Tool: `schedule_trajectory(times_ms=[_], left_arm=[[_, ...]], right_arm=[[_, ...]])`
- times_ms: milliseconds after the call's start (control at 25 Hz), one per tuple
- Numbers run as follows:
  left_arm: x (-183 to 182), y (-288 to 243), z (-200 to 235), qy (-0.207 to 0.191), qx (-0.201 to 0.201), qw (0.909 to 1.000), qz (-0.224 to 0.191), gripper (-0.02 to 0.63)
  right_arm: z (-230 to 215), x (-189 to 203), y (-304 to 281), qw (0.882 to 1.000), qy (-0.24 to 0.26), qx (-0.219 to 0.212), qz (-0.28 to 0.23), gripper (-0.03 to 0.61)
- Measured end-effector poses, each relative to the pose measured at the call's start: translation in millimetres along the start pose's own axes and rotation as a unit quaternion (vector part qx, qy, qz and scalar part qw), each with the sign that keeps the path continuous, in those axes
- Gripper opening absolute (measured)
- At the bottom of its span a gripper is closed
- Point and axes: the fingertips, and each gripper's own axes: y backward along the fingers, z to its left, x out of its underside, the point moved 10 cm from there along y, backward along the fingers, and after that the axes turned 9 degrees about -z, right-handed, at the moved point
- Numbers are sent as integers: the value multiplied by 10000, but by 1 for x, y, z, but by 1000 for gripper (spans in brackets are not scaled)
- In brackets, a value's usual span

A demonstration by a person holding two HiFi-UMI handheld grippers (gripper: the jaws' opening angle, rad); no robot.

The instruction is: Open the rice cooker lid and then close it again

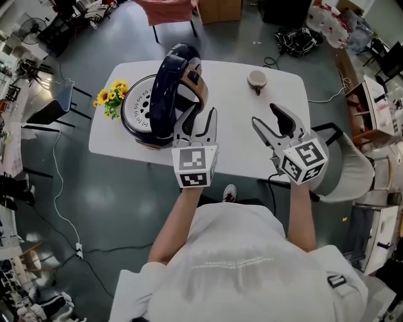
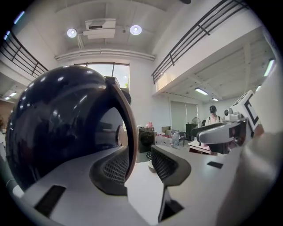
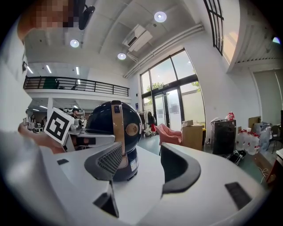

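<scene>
Left tool (image 1: pixel 201 116) (jaws apart) hangs beside the raised rice cooker lid (image 1: pixel 167 88).

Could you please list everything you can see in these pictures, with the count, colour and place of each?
table: one, white, middle of the room
rice cooker: one, dark blue with a gold strip, left half of the table, lid looks raised
flowers: one bunch, yellow, at the table's left edge beside the cooker
cup: one, beige, far side of the table
pink chair: one, beyond the table
grey chair: one, right of the table
cable: one, white, on the floor at left
left gripper: one, grey, jaws apart close by the cooker lid
right gripper: one, grey, jaws apart over bare table
shirt: one, white, on the person
</scene>
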Motion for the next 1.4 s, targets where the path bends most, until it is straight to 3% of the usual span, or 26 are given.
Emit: schedule_trajectory(times_ms=[440, 680, 1000, 1400], left_arm=[[4, -19, 1, 178, -342, 9991, 148, 167], [4, -21, 2, 315, -544, 9980, 108, 94], [5, -22, 3, 643, -512, 9966, 96, 94], [-11, -19, 50, 1698, -482, 9842, 106, 89]], right_arm=[[-1, 0, -13, 9999, 28, -128, 73, 287], [-2, -4, -22, 9997, 41, -234, 117, 287], [2, -13, -39, 9994, 49, -327, 68, 287], [32, -28, -80, 9997, -25, -249, 66, 284]])
